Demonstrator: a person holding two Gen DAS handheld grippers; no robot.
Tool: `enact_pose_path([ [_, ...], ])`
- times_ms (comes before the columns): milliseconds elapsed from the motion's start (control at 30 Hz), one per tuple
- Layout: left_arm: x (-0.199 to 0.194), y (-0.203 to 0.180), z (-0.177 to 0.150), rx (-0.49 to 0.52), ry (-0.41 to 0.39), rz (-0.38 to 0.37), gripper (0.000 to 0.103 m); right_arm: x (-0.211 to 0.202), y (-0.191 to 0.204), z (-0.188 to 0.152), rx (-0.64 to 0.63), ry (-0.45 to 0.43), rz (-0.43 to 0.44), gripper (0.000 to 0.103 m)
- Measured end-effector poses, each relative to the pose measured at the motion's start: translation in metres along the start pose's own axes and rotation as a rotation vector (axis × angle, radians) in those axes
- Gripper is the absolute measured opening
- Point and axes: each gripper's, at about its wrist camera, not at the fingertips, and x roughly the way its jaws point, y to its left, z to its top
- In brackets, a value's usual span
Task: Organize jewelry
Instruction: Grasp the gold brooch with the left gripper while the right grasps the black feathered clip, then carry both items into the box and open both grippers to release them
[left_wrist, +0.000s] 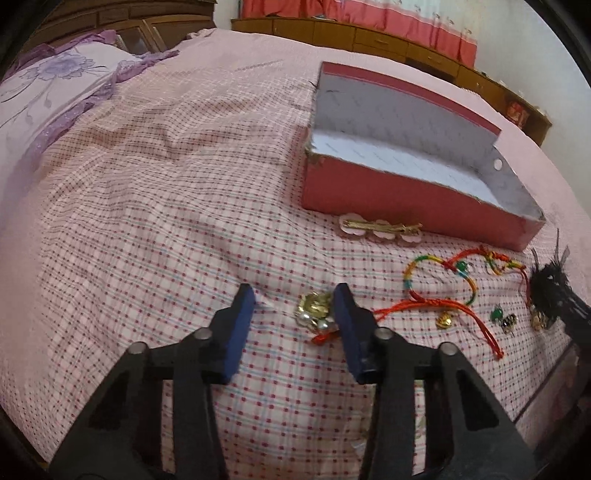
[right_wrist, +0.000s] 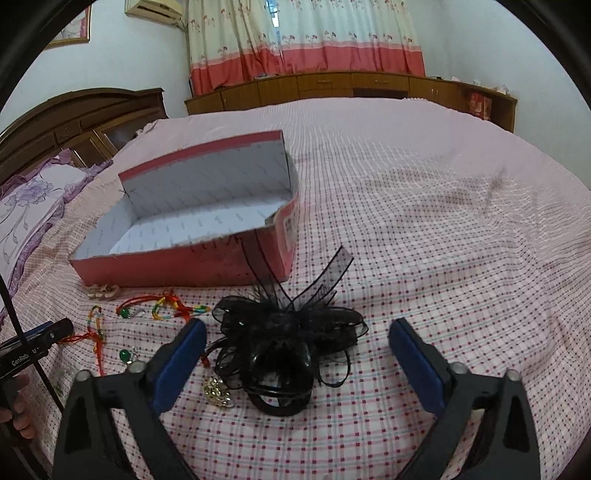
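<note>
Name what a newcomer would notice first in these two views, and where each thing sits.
The open red box with its pale lining sits empty on the checked bedspread. In front of it, between the wide-open right gripper fingers, lies a frilly black hair ornament. Left of that, colourful cord bracelets are scattered, and the open left gripper frames a gold brooch.

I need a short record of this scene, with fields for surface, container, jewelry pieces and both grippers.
surface: bed with checked pink sheet
container: red box, open, nothing visible inside
beside box: pink hair clip
jewelry on sheet: multicolour cord bracelet, gold pearl brooch, green earring
large piece: black feather hairpiece
left gripper: open, brooch between its fingers
right gripper: open, around hairpiece
</note>
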Motion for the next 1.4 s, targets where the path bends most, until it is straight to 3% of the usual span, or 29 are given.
enact_pose_path([
  [67, 0.001, -0.003, -0.002, 0.013, 0.01, -0.011, 0.027, 0.005, 0.0, -0.002, 0.004, 0.03, -0.001, 0.081],
  [233, 0.0, -0.006, -0.005, 0.026, 0.016, -0.036, 0.01, 0.008, 0.0, -0.006, -0.01, 0.039, 0.009, 0.071],
  [400, -0.006, -0.004, -0.005, 0.016, 0.01, -0.061, 0.01, 0.003, -0.005, -0.009, -0.001, 0.027, 0.027, 0.062],
  [467, -0.011, -0.003, -0.006, 0.009, 0.003, -0.07, 0.01, -0.003, -0.01, -0.01, 0.002, 0.021, 0.034, 0.038],
  [733, -0.043, -0.007, -0.003, 0.022, -0.055, -0.104, 0.01, -0.024, -0.01, -0.009, -0.002, -0.008, 0.06, 0.037],
  [1133, -0.074, -0.016, 0.014, 0.032, -0.159, -0.119, 0.01, -0.072, 0.012, 0.004, -0.052, -0.132, 0.112, 0.037],
  [1400, -0.082, -0.026, 0.035, 0.042, -0.242, -0.13, 0.01, -0.081, 0.03, 0.024, -0.068, -0.205, 0.132, 0.037],
])
